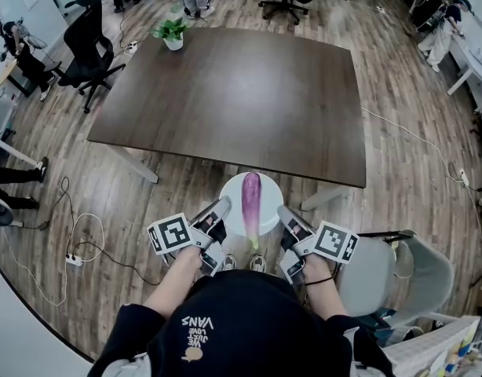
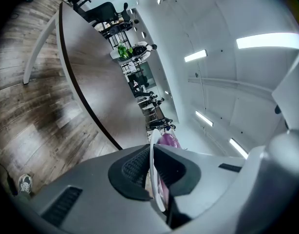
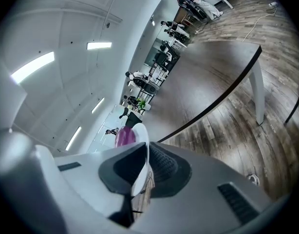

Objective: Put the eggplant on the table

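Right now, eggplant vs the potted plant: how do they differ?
Colour: the eggplant is purple, the potted plant green in a white pot.
Pose: the eggplant lies flat, the potted plant stands upright.
Place: the eggplant lies on a white plate, clamped by the left hand-held gripper and right hand-held gripper, short of the table; the potted plant sits at the table's far left corner.

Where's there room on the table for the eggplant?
Nearly the whole table is bare, from the near edge by the plate to the far right corner. Only the far left corner is taken, by a potted plant.
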The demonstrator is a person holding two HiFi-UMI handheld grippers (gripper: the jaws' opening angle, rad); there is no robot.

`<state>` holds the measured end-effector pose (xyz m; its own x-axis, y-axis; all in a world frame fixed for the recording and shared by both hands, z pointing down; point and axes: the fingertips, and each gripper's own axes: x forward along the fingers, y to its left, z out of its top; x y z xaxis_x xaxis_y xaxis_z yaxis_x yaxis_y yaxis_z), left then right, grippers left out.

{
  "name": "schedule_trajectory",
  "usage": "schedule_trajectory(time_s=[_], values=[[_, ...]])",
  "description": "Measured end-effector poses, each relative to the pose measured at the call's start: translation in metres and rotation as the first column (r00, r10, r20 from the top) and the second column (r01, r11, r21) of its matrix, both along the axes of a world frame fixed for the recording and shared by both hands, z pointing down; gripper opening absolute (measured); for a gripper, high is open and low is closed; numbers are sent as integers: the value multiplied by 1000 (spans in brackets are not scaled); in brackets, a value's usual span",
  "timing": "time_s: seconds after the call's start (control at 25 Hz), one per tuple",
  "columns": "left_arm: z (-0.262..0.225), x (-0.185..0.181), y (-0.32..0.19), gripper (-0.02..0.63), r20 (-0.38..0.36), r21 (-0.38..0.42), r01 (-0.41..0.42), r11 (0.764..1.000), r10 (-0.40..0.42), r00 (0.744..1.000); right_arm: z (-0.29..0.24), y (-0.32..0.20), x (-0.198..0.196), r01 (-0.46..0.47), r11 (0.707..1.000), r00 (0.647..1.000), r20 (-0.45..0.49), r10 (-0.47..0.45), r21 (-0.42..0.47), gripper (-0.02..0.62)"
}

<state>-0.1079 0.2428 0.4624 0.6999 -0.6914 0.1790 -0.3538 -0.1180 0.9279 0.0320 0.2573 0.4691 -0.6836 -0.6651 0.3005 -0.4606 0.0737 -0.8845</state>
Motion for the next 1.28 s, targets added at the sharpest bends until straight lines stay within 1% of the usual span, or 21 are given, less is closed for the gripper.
schedule_trajectory(time_s=[0.16, 0.28, 0.36, 0.48, 0.6, 0.68, 0.76, 0.88, 1.12, 1.2, 1.28], values=[[0, 4, 1, 28, 2, 3, 18, 1000, -18, 1000, -3, -2, 5, 11, 1000, 1000, 23, -12, 12, 32], [0, 11, -2, 28, 3, 2, 29, 1000, -29, 1000, -2, -6, 14, 24, 1000, 1000, 15, -24, 10, 32], [1, 16, -3, 28, 5, 2, 33, 999, -33, 999, -1, -8, 18, 30, 1000, 999, 25, -30, 7, 32], [4, 20, -4, 28, 25, 12, 38, 999, -39, 999, 3, -9, 25, 38, 999, 999, 18, -38, -2, 32], [7, 27, -5, 28, 9, 6, 51, 999, -51, 999, 9, -12, 32, 51, 999, 999, 6, -51, -13, 32], [9, 30, -8, 28, 20, 10, 52, 999, -52, 998, 10, -16, 34, 60, 998, 998, 14, -60, -10, 32], [10, 31, -14, 28, 11, 7, 57, 998, -57, 998, 10, -23, 35, 65, 998, 998, 16, -65, -7, 32], [12, 32, -25, 28, 3, 2, 62, 998, -62, 998, 16, -33, 37, 67, 998, 998, -10, -67, -19, 32], [14, 25, -63, 28, -2, 2, 55, 998, -55, 998, 12, -73, 26, 60, 998, 998, 20, -60, -1, 32], [15, 24, -76, 28, -3, 1, 49, 999, -49, 999, 15, -83, 28, 50, 999, 999, -13, -50, -8, 32], [14, 21, -89, 28, -3, 4, 40, 999, -40, 999, 16, -94, 26, 39, 999, 999, -22, -39, -13, 32]])
